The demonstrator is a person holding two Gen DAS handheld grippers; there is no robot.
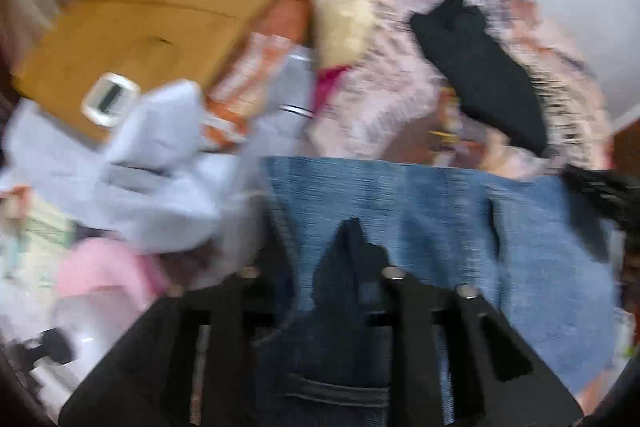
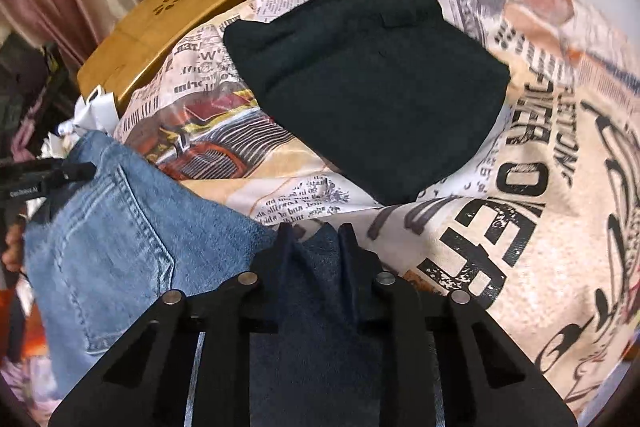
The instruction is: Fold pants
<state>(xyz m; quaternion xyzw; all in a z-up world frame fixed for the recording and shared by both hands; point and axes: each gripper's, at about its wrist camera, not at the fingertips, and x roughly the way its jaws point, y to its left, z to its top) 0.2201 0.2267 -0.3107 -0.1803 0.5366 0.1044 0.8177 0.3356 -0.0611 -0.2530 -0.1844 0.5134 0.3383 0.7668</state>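
Note:
Blue denim jeans [image 1: 460,227] hang stretched between my two grippers above a bed. My left gripper [image 1: 320,259] is shut on one end of the jeans; the view is blurred by motion. My right gripper [image 2: 316,239] is shut on the other end, with denim bunched between its fingers. The jeans' back pocket [image 2: 120,235] shows in the right wrist view. The other gripper's tip [image 2: 60,173] touches the jeans at the left there, and shows at the right edge in the left wrist view [image 1: 600,187].
A folded black garment [image 2: 368,95] lies on the newspaper-print bedsheet [image 2: 520,227]. A wooden lap table [image 2: 168,15] stands at the back left. Light blue clothes [image 1: 140,167], a pink item [image 1: 104,271] and a small white device [image 1: 108,99] lie left.

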